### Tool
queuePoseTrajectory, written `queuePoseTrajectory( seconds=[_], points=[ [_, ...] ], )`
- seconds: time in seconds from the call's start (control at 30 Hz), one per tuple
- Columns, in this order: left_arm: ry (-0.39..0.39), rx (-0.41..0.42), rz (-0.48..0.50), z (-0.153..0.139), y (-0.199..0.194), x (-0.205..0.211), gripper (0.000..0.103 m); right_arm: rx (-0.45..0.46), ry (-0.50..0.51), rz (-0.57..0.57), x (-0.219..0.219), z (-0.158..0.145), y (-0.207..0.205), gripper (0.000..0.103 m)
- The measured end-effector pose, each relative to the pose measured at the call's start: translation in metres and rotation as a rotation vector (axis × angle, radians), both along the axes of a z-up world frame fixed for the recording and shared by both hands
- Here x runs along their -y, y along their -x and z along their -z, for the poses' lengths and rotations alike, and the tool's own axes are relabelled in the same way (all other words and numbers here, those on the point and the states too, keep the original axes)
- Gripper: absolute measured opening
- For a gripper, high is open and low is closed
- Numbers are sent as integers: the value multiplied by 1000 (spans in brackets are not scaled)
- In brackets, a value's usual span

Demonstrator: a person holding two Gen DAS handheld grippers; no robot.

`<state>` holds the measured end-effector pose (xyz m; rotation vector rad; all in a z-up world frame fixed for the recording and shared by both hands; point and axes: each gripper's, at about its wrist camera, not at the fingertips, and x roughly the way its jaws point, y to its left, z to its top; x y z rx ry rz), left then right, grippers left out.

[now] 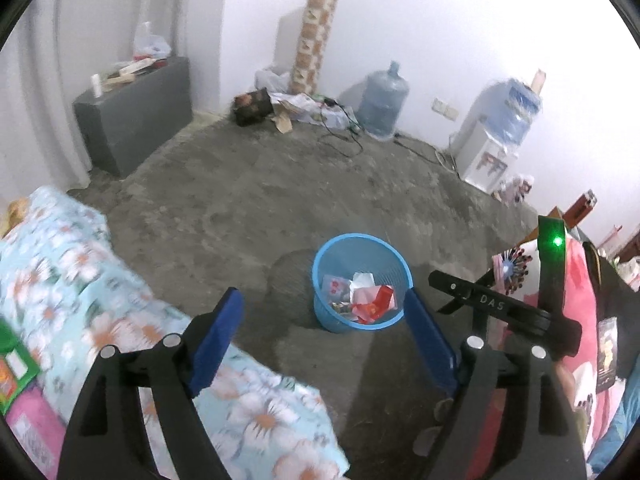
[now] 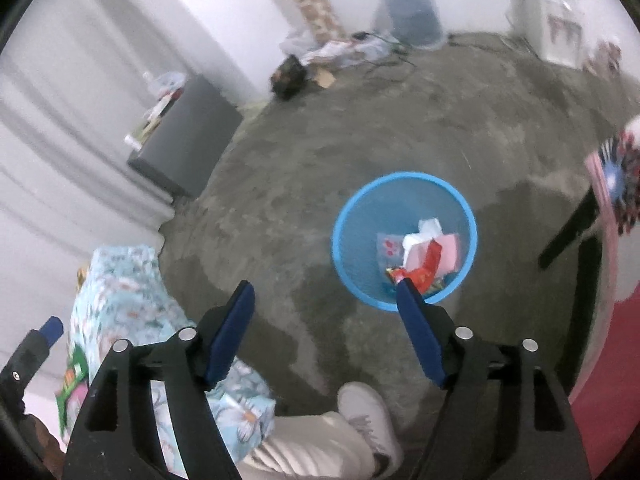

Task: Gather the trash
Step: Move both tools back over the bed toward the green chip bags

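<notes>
A blue mesh waste bin [image 1: 362, 248] stands on the concrete floor; it also shows in the right wrist view [image 2: 404, 184]. It holds red, white and pink wrappers and paper [image 1: 366, 298] [image 2: 420, 254]. My left gripper [image 1: 326, 300] is open and empty, above the floor just short of the bin. My right gripper [image 2: 326, 286] is open and empty, higher up, with its right fingertip over the bin's near rim. The right gripper's body shows at the right of the left wrist view [image 1: 504, 308]. A green packet [image 1: 12, 364] lies on the bed at far left.
A bed with a floral blue sheet [image 1: 100, 300] fills the left. A grey cabinet [image 1: 132, 116] stands by the wall. A water jug [image 1: 384, 100], a water dispenser [image 1: 496, 140], cables and litter [image 1: 304, 106] line the far wall. My shoe [image 2: 368, 416] is below.
</notes>
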<state>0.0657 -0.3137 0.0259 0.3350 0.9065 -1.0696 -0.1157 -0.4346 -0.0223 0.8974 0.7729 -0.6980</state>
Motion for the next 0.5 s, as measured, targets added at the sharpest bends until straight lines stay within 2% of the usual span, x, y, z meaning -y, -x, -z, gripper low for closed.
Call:
queuePoseTrajectory(
  seconds=[0.17, 0.3, 0.5],
  points=[
    [22, 23, -42, -11, 1, -39, 83, -21, 58, -88, -26, -20, -13, 76],
    [7, 37, -70, -13, -1, -68, 84, -32, 96, -172, -48, -37, -23, 81],
    [20, 77, -156, -26, -8, -121, 85, -30, 148, -258, -80, -56, -36, 85]
  ],
)
